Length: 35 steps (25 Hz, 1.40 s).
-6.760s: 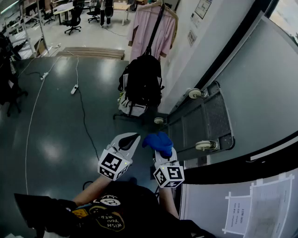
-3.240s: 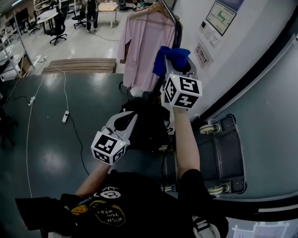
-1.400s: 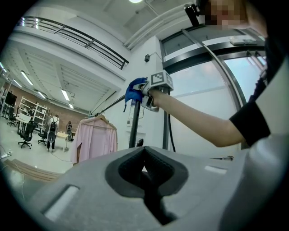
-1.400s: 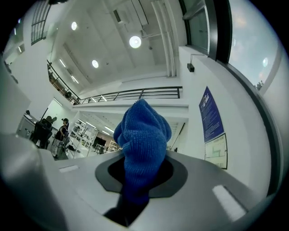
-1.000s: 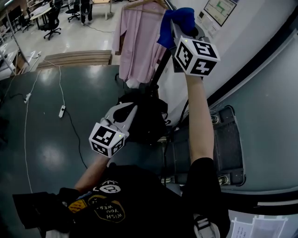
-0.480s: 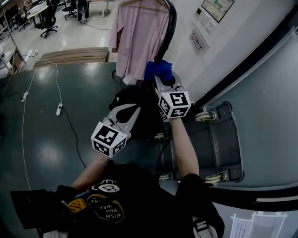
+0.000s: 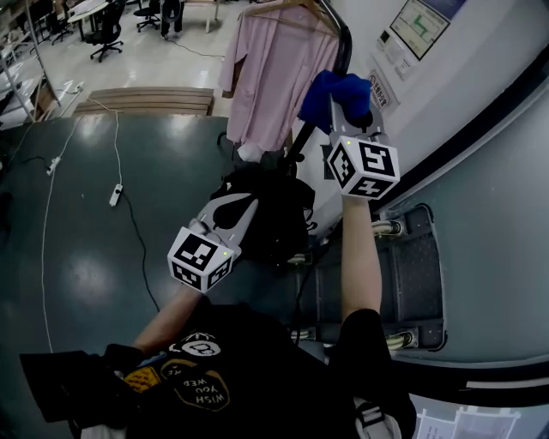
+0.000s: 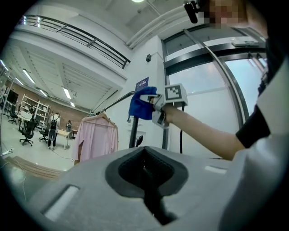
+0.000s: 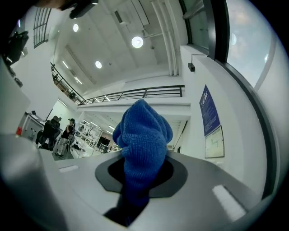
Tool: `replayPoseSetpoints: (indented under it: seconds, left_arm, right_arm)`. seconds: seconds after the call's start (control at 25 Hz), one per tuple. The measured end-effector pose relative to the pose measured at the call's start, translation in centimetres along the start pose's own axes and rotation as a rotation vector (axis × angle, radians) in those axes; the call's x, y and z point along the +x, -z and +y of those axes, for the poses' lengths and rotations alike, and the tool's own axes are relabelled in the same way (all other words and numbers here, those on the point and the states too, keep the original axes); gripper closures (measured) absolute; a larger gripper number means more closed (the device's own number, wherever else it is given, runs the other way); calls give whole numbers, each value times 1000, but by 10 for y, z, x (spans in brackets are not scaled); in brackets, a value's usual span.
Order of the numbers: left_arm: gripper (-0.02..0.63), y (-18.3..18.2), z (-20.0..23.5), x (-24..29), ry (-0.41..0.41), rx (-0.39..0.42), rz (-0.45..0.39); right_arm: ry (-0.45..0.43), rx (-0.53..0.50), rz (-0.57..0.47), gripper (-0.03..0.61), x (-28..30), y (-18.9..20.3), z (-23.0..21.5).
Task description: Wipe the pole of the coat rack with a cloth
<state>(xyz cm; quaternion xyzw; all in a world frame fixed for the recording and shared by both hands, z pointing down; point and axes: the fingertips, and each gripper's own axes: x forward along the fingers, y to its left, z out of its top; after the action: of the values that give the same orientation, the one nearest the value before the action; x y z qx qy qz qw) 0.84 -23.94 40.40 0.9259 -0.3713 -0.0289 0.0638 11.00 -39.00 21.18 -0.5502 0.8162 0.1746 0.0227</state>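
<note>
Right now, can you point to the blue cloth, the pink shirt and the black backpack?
blue cloth [image 7: 333, 93]: head view, its bunched middle.
pink shirt [image 7: 270, 77]: head view, its front.
black backpack [image 7: 279, 214]: head view, its upper side.

The pole [image 7: 300, 140] stands close to the white wall [image 7: 366, 24] on its right, leaving a narrow gap there. A pink shirt [image 7: 270, 77] hangs just left of it; a black backpack [image 7: 266, 214] blocks its lower stretch. The floor [image 7: 94, 249] farther left lies open.
</note>
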Motion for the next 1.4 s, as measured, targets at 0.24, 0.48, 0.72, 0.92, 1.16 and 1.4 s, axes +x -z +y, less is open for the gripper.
replayPoseSetpoints:
  seconds: [0.24, 0.48, 0.72, 0.92, 1.16, 1.4]
  left_arm:
    - [611, -2, 8, -17, -36, -15, -5]
    - [611, 0, 14, -23, -55, -19, 0]
    - [611, 4, 12, -18, -35, -19, 16]
    - [611, 9, -1, -12, 2, -11, 32]
    - [611, 13, -17, -2, 56, 1, 52]
    - [611, 15, -25, 4, 82, -12, 51]
  right_arm:
    - [-13, 22, 93, 505, 83, -58, -38]
    - [-52, 12, 114, 506, 97, -64, -36]
    - [24, -118, -66, 506, 26, -42, -8]
    - [24, -36, 18, 506, -22, 55, 22]
    - [-71, 264, 179, 508, -41, 135, 43]
    - [-65, 145, 309, 506, -38, 128, 42]
